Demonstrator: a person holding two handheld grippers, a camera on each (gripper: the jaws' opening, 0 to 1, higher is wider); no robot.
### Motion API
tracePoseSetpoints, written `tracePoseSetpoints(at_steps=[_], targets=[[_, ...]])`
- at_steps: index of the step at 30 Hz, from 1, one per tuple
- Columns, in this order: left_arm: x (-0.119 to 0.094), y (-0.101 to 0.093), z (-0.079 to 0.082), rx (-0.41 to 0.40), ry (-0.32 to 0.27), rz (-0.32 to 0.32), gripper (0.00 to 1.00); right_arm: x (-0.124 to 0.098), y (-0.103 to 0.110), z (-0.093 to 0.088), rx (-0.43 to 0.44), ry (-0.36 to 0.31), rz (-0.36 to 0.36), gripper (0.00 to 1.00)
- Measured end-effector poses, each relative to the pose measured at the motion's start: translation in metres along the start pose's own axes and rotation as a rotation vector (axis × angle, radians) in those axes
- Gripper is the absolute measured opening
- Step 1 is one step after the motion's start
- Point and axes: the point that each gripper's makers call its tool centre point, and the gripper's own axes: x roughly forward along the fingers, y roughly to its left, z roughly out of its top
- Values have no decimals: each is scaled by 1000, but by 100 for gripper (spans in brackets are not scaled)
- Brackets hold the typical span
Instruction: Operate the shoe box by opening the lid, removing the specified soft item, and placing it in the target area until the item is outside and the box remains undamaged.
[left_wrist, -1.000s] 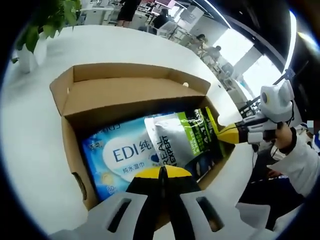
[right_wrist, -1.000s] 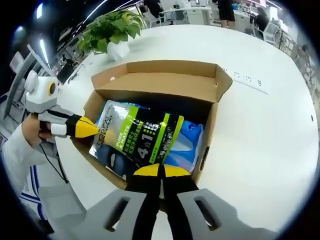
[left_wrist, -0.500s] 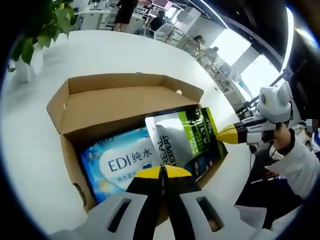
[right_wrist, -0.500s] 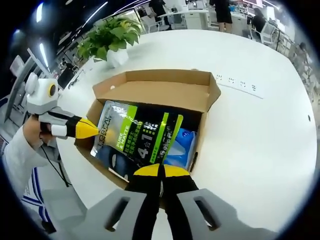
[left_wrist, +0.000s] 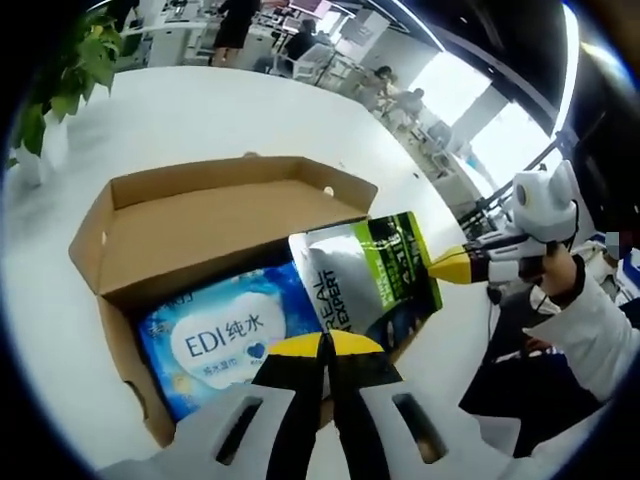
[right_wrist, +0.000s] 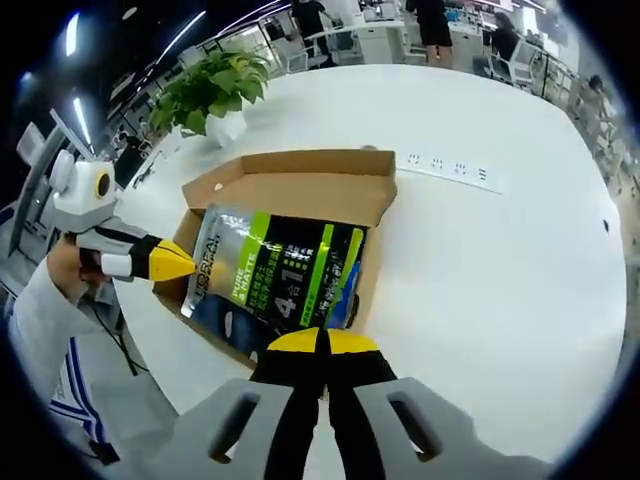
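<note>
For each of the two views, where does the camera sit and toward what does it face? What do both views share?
Left gripper view: rides the left gripper, faces the open shoe box with the blue wipes pack; the right gripper and the person's hand show at right.
Right gripper view: rides the right gripper, faces the box from the opposite side; the left gripper and sleeve show at left.
Shared: both grippers pinching the silver-green pouch, the box, white table, potted plant.

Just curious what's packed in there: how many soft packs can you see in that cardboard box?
2. A blue wipes pack lies flat on the box floor. A silver, green and black pouch is raised over it, its edges at both tools' tips. More may be hidden underneath.
</note>
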Motion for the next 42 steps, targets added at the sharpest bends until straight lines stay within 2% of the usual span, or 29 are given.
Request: tracePoseSetpoints(at_steps=[10,24,34,42], targets=[[10,-30,9,26,18,-36,0,-25,-21,-8,27,-10,-28,0],[41,-79,17,54,49,-94,0,-56,-66,-20,90,-24,-74,0],[66,-105,18,57,76,-125,0,-69,-100,-25,125,-26,-104,0],[85,-118,20,59,83,-137,0,-73,-124,-33,160,-20,-122,0]])
